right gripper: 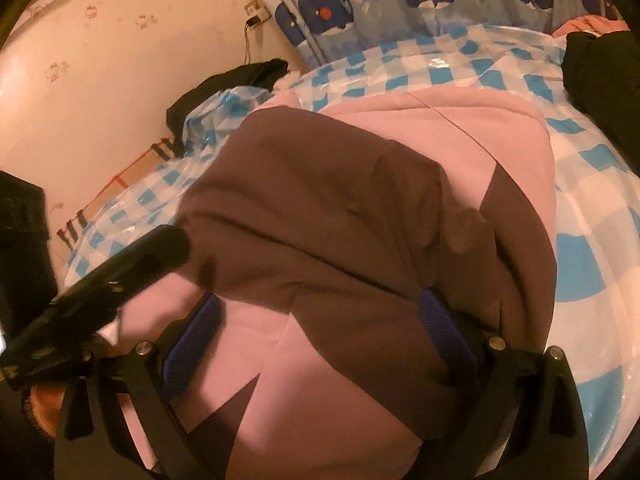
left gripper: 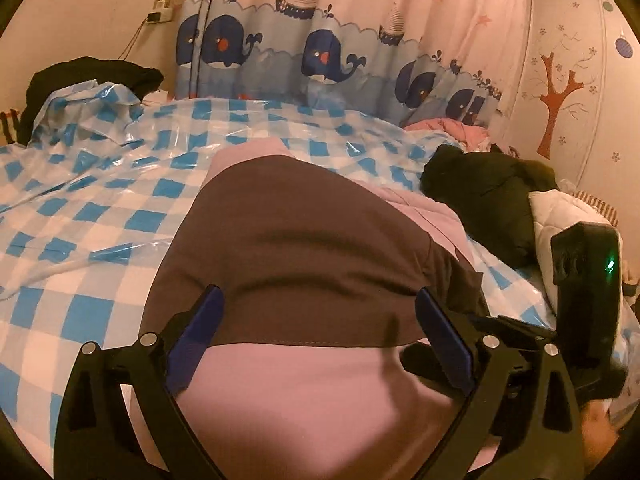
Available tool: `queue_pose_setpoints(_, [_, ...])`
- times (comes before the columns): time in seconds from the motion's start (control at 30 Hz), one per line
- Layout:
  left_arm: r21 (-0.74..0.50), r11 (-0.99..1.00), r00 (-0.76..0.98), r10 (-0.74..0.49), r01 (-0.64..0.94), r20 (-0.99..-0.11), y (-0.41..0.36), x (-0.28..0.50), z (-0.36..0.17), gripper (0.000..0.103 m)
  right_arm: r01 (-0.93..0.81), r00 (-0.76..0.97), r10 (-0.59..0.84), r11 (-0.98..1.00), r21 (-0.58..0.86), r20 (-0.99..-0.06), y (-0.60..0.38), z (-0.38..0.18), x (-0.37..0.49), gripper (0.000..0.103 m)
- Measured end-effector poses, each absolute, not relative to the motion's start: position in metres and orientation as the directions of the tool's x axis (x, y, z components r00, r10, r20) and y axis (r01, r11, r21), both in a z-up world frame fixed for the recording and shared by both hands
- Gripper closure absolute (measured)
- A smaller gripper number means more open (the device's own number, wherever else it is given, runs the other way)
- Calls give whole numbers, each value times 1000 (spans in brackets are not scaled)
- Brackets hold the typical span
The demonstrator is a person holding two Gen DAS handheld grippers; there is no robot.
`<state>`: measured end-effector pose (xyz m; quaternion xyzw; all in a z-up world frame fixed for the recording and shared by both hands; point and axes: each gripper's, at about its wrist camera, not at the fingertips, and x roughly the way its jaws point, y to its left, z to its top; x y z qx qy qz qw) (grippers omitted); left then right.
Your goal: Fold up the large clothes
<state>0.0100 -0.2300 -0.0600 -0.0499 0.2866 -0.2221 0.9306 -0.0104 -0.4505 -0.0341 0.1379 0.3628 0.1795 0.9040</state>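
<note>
1. Left tongs (left gripper: 320,320) were nearest the lens, spread wide and pinching nothing; the garment (left gripper: 312,240) lay just beyond and under the tips.
2. Right tongs (right gripper: 324,320) also stood spread over the garment (right gripper: 360,208), pads apart, no grip seen.
3. Pink-and-brown garment lay flat ahead of both tongs, seemingly folded into a compact block; folding looked mostly done, maybe one more fold or smoothing left.
4. Surface: bed with blue checked plastic sheet (left gripper: 100,208), left of and beyond the tongs.
5. Whale curtain (left gripper: 320,56) far ahead; dark clothes (left gripper: 480,196) right of the left tongs.

Whale-print curtain (left gripper: 320,52), checkered plastic sheet (left gripper: 100,184), black clothes pile (left gripper: 480,200).
</note>
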Motion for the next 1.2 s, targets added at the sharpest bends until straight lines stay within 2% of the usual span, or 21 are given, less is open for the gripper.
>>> queue_pose_setpoints(0.07, [-224,896,738,-443,384,-509,-229,10,-55,11,-220,655,400,913,344,-641,-449,-22,-23,9])
queue_pose_setpoints(0.13, [-190,906,749,-420,378,-513,-232,9,-59,10,-173,668,400,904,392,-627,-459,-7,-36,9])
queue_pose_setpoints(0.23, [-198,907,756,-419,371,-504,-231,10,-58,10,6,762,242,925,379,-601,-482,23,-47,7])
queue_pose_setpoints(0.27, [-200,907,755,-420,371,-504,-230,11,-58,10,36,767,236,913,406,-597,-489,28,-40,7])
queue_pose_setpoints(0.33, [-203,906,755,-422,371,-501,-229,9,-58,10,116,741,191,908,403,-644,-490,28,-16,7])
queue_pose_setpoints(0.43, [-218,909,766,-416,354,-491,-226,11,-56,9,194,602,127,935,298,-789,-469,-21,45,5])
queue_pose_setpoints(0.47, [-227,915,773,-404,334,-490,-226,15,-55,9,165,585,166,934,317,-794,-464,-46,64,4])
queue_pose_setpoints(0.53, [-306,900,746,-431,311,-508,-220,31,-55,9,173,591,264,882,439,-762,-480,-64,80,4])
queue_pose_setpoints(0.6, [-357,875,691,-480,329,-541,-214,41,-46,9,153,593,278,883,445,-756,-481,-66,84,4])
queue_pose_setpoints(0.67, [-413,837,656,-541,358,-526,-195,44,-29,9,131,602,289,884,449,-744,-484,-66,75,5])
queue_pose_setpoints(0.77, [-290,917,821,-381,275,-424,-144,40,-6,9,108,626,345,850,515,-700,-495,-76,65,4])
queue_pose_setpoints(0.8, [-303,915,825,-379,266,-420,-133,46,-11,9,109,627,357,840,532,-692,-498,-79,67,4])
queue_pose_setpoints(0.83, [-338,907,808,-388,251,-443,-124,56,-21,9,114,630,353,839,532,-691,-497,-79,69,4])
queue_pose_setpoints(0.93, [-593,779,582,-584,205,-566,-119,89,-76,10,127,662,330,835,535,-672,-484,-73,74,4])
queue_pose_setpoints(0.97, [-589,782,557,-588,206,-586,-124,84,-81,10,122,680,337,824,553,-651,-478,-71,71,4])
queue_pose_setpoints(1.03, [-461,828,619,-551,320,-560,-137,44,-60,10,76,689,378,811,580,-618,-469,-71,69,4])
queue_pose_setpoints(1.1, [-345,882,651,-469,320,-597,-145,24,-52,10,-16,667,477,777,629,-572,-458,-77,75,4])
queue_pose_setpoints(1.2, [-187,923,685,-375,335,-625,-155,27,-43,9,-37,627,490,795,605,-606,-449,-76,86,4])
